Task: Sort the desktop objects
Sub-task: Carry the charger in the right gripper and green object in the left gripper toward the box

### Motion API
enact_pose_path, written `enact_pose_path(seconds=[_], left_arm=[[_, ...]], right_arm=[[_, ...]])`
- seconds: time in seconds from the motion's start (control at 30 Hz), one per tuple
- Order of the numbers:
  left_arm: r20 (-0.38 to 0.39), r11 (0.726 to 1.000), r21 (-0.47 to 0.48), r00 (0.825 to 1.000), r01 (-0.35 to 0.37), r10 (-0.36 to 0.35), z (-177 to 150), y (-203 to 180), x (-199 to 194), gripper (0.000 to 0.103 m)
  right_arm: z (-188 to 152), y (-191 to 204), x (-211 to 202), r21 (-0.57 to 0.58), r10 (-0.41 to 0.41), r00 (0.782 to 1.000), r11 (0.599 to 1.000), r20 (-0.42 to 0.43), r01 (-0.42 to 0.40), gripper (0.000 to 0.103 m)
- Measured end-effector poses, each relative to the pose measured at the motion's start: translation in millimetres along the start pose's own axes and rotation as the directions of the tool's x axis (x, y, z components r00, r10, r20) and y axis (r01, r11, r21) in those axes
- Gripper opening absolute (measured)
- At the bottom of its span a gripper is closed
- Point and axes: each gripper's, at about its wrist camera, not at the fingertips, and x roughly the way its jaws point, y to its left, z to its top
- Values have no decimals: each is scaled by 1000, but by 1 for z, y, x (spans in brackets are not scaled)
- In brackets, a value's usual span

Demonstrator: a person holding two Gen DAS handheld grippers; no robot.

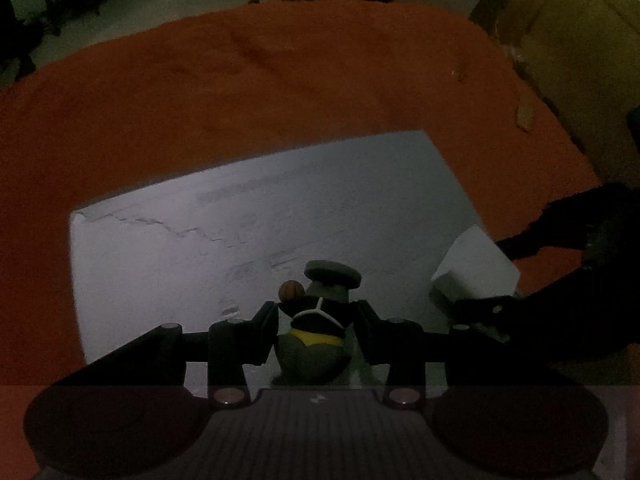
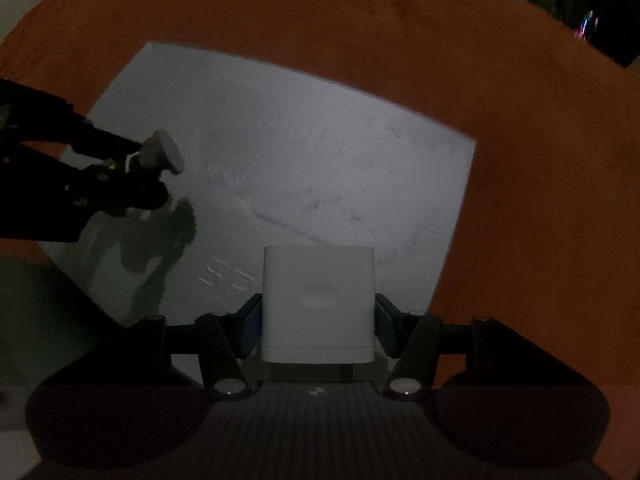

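Left wrist view: your left gripper [image 1: 316, 320] jaws clamp a toy figure [image 1: 316, 332]; right gripper [image 2: 318, 320] jaws clamp a white box [image 2: 318, 304]. Both hang over the white board [image 2: 320, 160]; neither looks placed yet.

Lighting: both views dim; fine detail lost.
Small grey figurine with flat cap [image 1: 320, 320]: lower body hidden behind left gripper [image 1: 316, 320] body.
White rectangular box [image 2: 318, 304]: base hidden by right gripper [image 2: 318, 320].
Embossed marks on white foam board [image 2: 320, 140]: unreadable.
Orange cloth [image 1: 240, 80]: cut off at frame edges.
Background room: too dark to identify.
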Motion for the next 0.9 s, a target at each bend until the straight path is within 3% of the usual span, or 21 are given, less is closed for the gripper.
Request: enact_pose_path(seconds=[0.27, 0.5, 0.67, 0.9], left_arm=[[39, 1000, -16, 999, -16, 17, -23, -13, -44, 36], [71, 999, -28, 997, -31, 33, -44, -25, -84, 36], [92, 998, -37, 995, -42, 45, -61, -33, -111, 36], [94, 998, -45, 994, -42, 46, -114, -45, -123, 36]], right_arm=[[4, 9, -43, -14, 9, 995, 1000, 97, -8, 59], [-13, 40, -89, -62, 25, 988, 998, 155, -16, 59], [-36, 63, -120, -69, 48, 979, 997, 200, -35, 59], [-80, 95, -149, -149, 109, 970, 986, 215, -78, 59]])
